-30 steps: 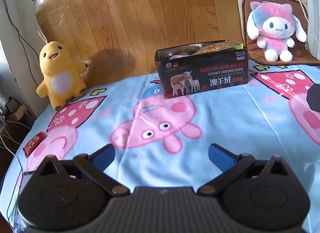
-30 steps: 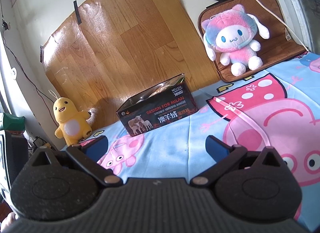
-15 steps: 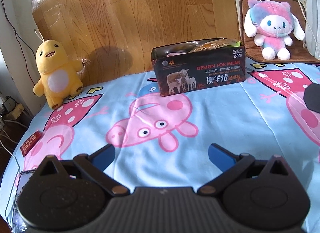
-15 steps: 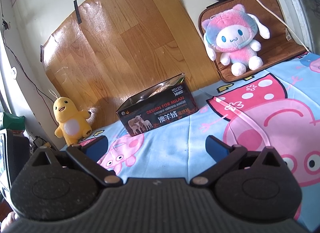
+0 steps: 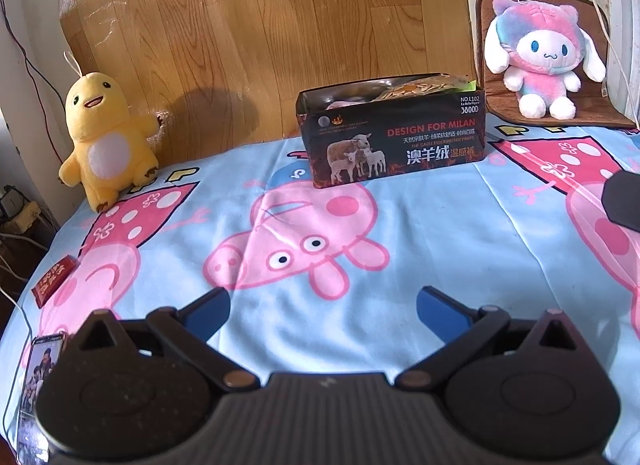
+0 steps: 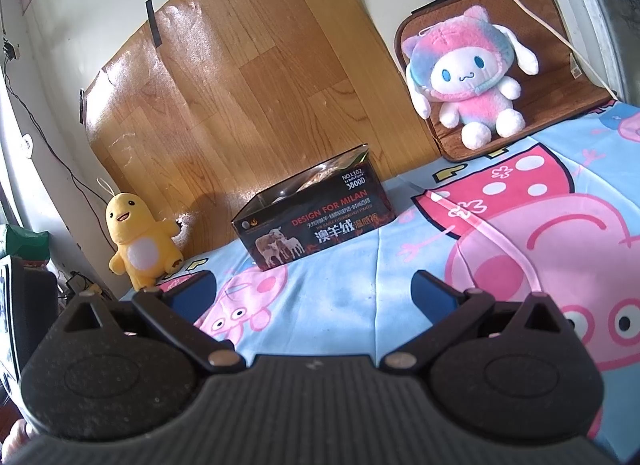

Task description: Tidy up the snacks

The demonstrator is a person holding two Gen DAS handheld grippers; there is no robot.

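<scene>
A black box (image 5: 394, 137) printed "DESIGN FOR MILAN" stands at the far side of the cartoon-pig bedspread (image 5: 440, 233), with snack packets (image 5: 416, 87) showing inside it. The box also shows in the right wrist view (image 6: 316, 215). A small red snack packet (image 5: 52, 281) lies at the left edge of the bed. My left gripper (image 5: 322, 307) is open and empty, low over the near part of the bedspread. My right gripper (image 6: 314, 291) is open and empty, well short of the box.
A yellow plush chick (image 5: 106, 141) sits at the back left and a pink plush (image 5: 536, 65) on a brown mat at the back right. A wood-pattern panel (image 5: 300, 25) backs the bed. A photo card (image 5: 40, 365) lies near left. Part of the other gripper (image 5: 624, 201) shows at the right edge.
The left wrist view has drawn back and tilted slightly, so the box sits a little higher and farther and the photo card has come into view. The right gripper has not moved.
</scene>
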